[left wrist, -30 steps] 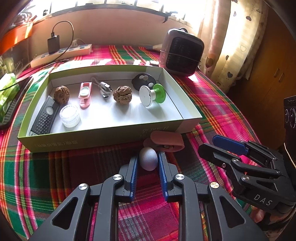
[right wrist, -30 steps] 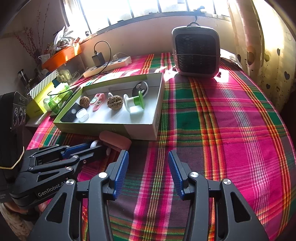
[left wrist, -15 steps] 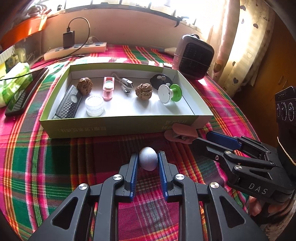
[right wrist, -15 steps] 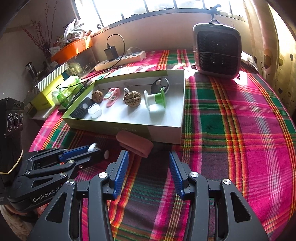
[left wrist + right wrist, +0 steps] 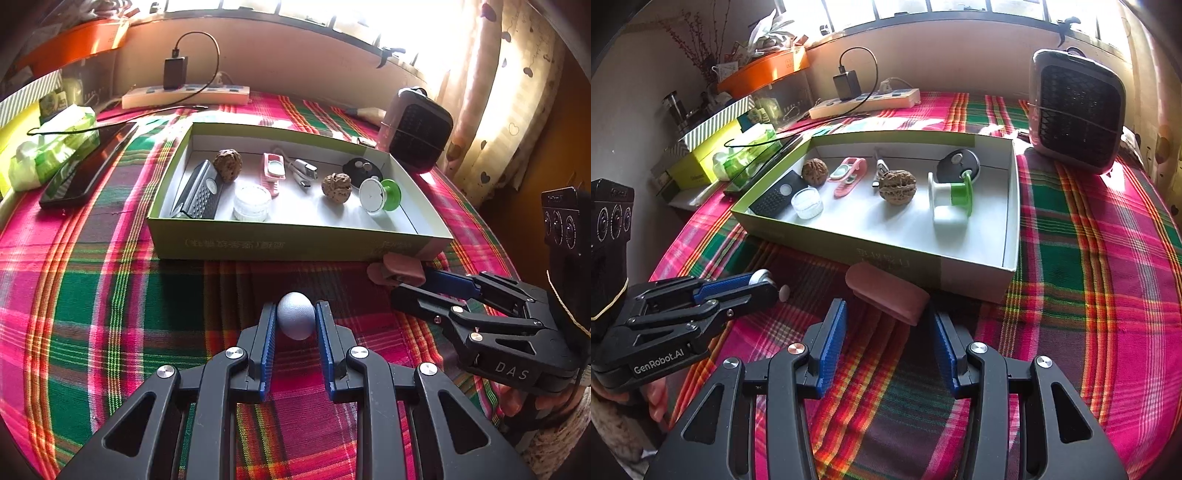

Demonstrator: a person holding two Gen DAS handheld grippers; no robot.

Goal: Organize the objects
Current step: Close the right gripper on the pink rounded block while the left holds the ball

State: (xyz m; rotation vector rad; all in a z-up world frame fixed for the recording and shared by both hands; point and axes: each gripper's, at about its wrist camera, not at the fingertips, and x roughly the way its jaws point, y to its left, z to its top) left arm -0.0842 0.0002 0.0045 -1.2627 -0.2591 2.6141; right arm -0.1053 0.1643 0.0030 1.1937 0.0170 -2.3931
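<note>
My left gripper is shut on a small grey egg and holds it above the plaid cloth, in front of the green box. The egg shows as a pale edge between the left gripper's fingers in the right wrist view. My right gripper is open, its fingers either side of a pink case that lies against the box's front wall. The pink case also shows in the left wrist view. The box holds two walnuts, a green spool, a clear jar and several small items.
A grey fan heater stands behind the box at the right. A power strip with charger lies at the back. A phone and a green tissue pack lie left of the box. Plaid cloth spreads right.
My left gripper has risen and pulled back with the egg. My right gripper has moved forward and left until its fingers flank the pink case.
</note>
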